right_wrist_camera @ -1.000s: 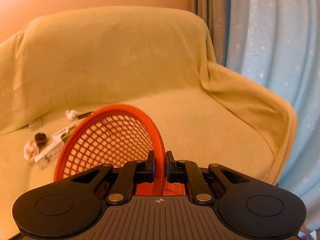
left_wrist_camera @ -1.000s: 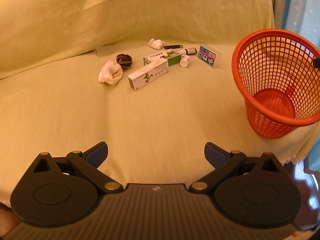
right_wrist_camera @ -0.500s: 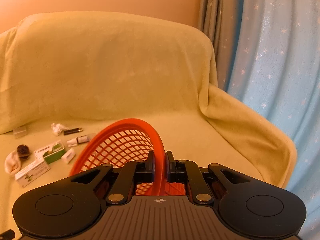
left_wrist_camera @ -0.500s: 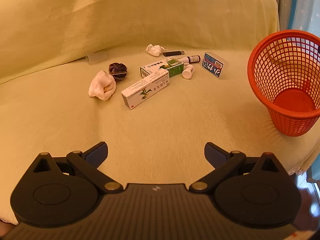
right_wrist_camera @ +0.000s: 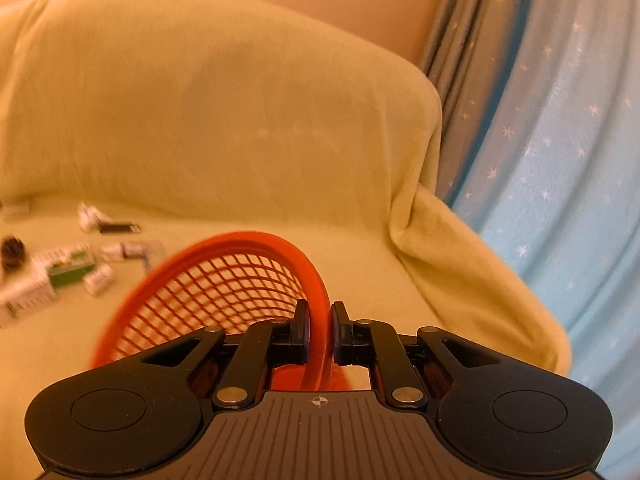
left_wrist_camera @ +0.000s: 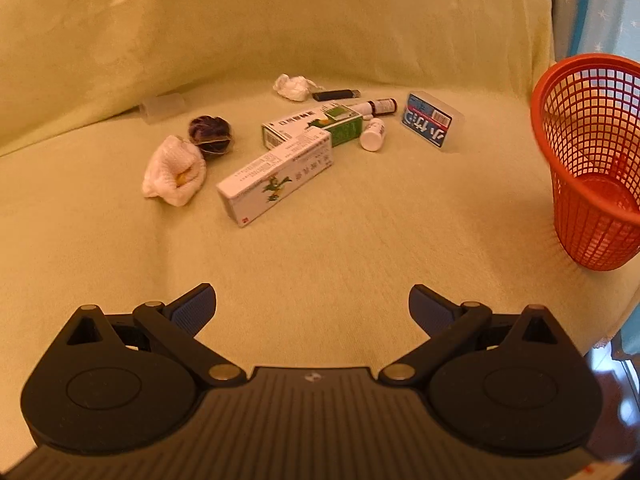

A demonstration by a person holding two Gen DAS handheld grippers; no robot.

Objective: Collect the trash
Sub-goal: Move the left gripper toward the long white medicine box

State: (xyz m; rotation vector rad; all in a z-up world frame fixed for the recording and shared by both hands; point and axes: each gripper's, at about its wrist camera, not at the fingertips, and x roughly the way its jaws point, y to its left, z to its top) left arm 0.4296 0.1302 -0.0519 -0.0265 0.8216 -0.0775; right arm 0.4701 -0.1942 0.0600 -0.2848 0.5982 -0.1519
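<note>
Basket [right_wrist_camera: 224,280] rim pinched in right tongs [right_wrist_camera: 320,330]; left tongs [left_wrist_camera: 312,308] spread wide

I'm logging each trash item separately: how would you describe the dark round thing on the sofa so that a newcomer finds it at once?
Start at the sofa cover and find the litter cluster near the backrest. At the cluster's left end lies a crumpled white wad; the dark purple ball sits just behind it, touching or nearly so. It is the only dark, round, wrinkled item there; its neighbours are pale wads, boxes and small bottles.
</note>
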